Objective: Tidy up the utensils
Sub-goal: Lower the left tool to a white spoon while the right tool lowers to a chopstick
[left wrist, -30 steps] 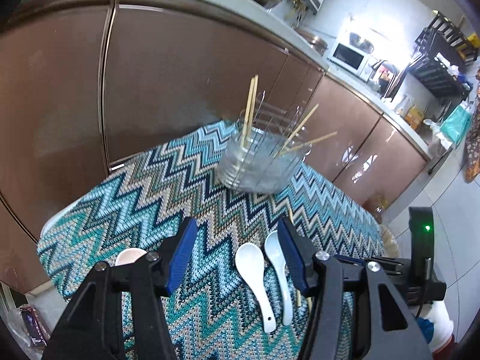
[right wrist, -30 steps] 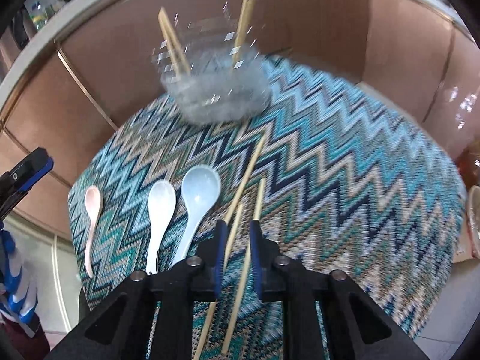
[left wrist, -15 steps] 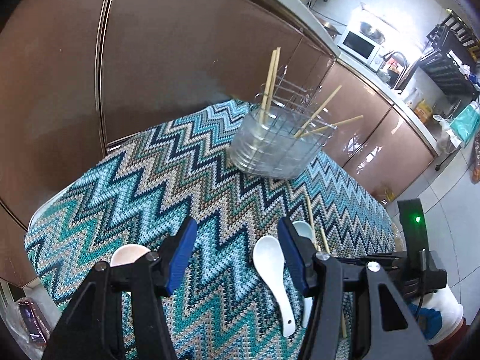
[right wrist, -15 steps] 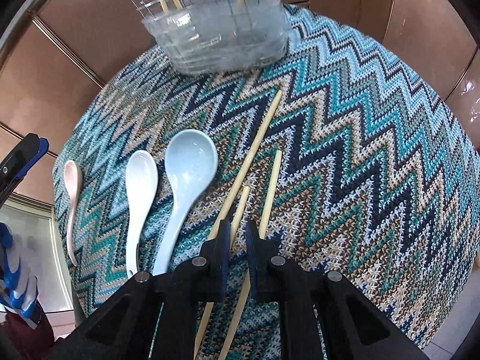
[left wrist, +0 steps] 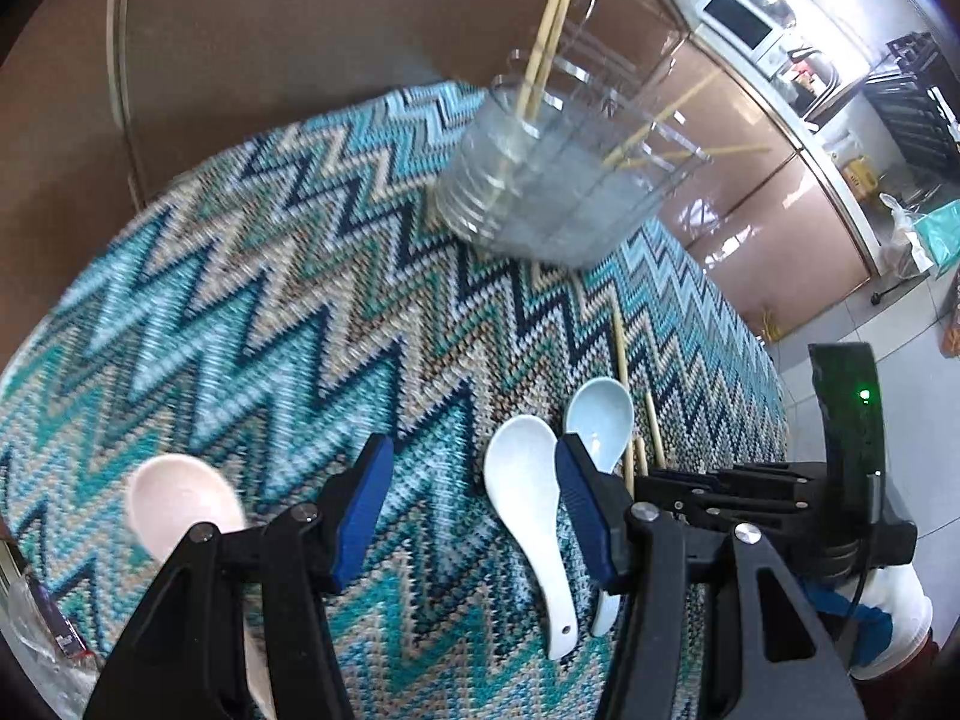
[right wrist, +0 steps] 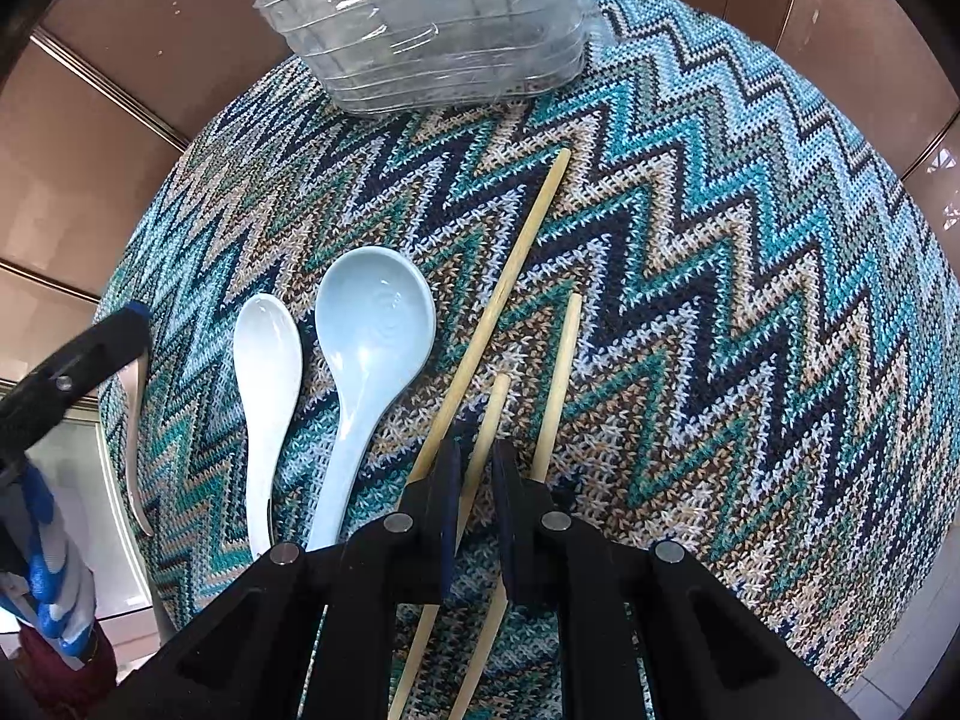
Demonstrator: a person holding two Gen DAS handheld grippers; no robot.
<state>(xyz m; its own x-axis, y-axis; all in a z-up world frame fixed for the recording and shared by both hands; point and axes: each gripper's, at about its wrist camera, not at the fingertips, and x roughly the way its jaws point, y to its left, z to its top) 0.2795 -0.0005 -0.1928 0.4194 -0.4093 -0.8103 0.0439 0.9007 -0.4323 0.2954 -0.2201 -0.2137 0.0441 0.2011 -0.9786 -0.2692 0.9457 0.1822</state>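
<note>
Some chopsticks sit in the holder [right wrist: 432, 30]; three chopsticks and three spoons remain; right gripper [right wrist: 477, 468] narrowly straddles the middle chopstick [right wrist: 493, 414], left gripper [left wrist: 474, 510] wide, empty.

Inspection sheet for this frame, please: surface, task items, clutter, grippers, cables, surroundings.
Surface: zigzag knit cloth covers the table.
Job's things: clear holder at the far edge with chopsticks standing in it; three loose chopsticks on the cloth, the middle chopstick between the right gripper's jaws; light blue spoon, white spoon and pink spoon lying flat.
Clutter: nothing seen on the cloth.
Grippers: left gripper open, empty; right gripper nearly closed around the middle chopstick, contact unclear.
Cables: nothing seen.
Surroundings: brown cabinets, microwave on the counter.
</note>
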